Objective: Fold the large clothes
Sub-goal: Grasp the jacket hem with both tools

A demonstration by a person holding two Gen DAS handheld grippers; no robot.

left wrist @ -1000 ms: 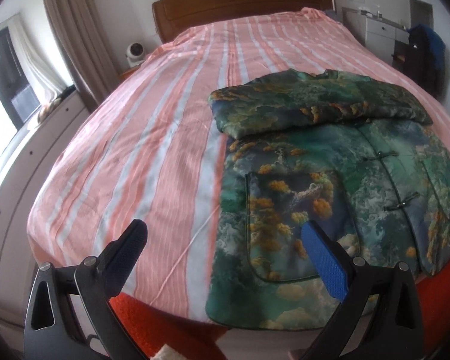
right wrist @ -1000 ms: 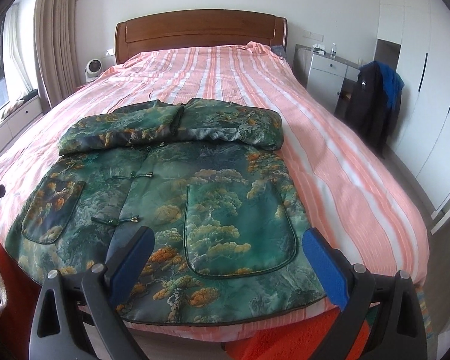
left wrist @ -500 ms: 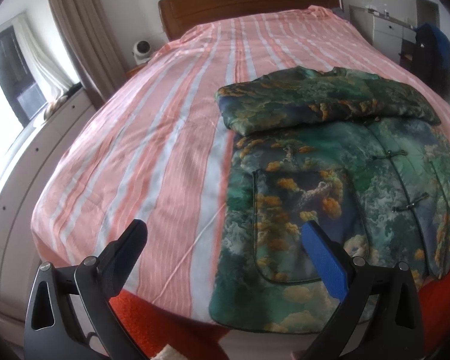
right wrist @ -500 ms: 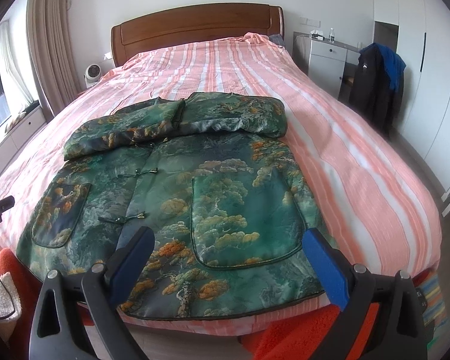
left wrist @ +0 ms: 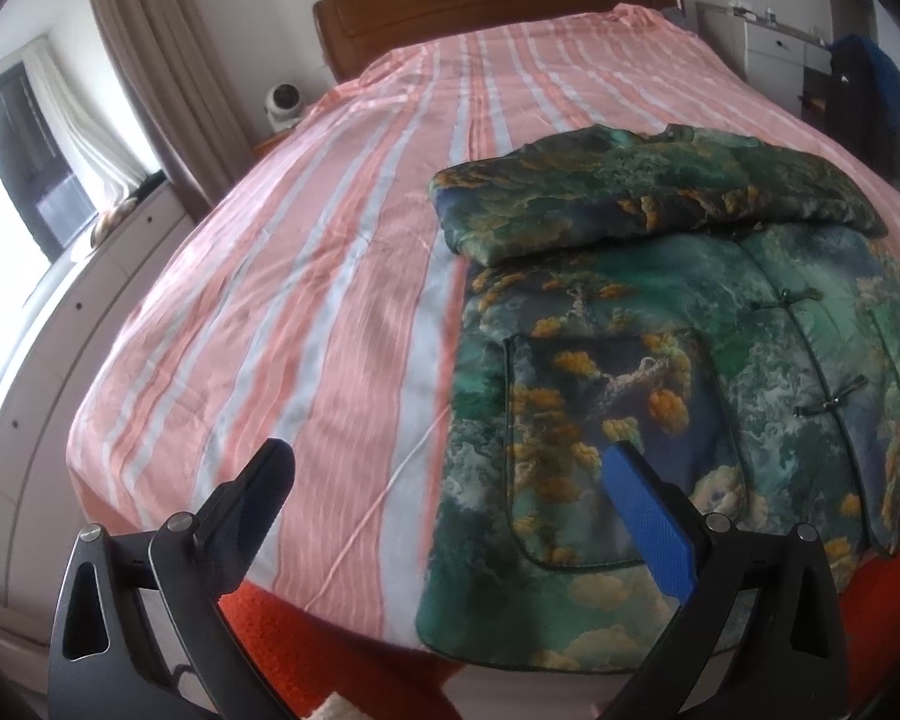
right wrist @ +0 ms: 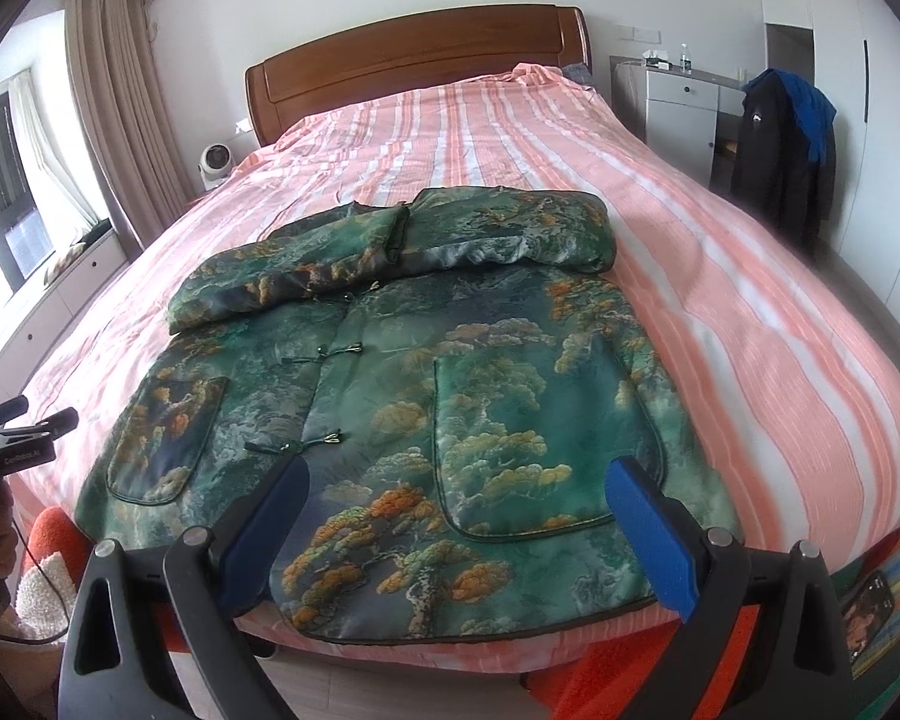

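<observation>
A green quilted jacket (right wrist: 450,372) with a pine and cloud print lies flat on the bed, front up, knot buttons down the middle. Both sleeves are folded across its chest. Its hem reaches the foot edge of the bed. It also shows in the left wrist view (left wrist: 660,360), at the right. My right gripper (right wrist: 456,474) is open and empty, above the hem near the right pocket. My left gripper (left wrist: 444,450) is open and empty, over the jacket's left hem corner and the bedsheet. The left gripper also shows at the left edge of the right wrist view (right wrist: 24,420).
The bed has a pink and white striped sheet (right wrist: 720,276) and a wooden headboard (right wrist: 414,66). An orange blanket (left wrist: 270,618) hangs below the foot edge. A white cabinet (right wrist: 684,114) and a chair with a dark jacket (right wrist: 780,144) stand to the right. A small fan (right wrist: 216,162) is at the left.
Both grippers have drawn back and risen a little from the bed, so the jacket looks smaller and farther away. The jacket has not moved. Both stay open.
</observation>
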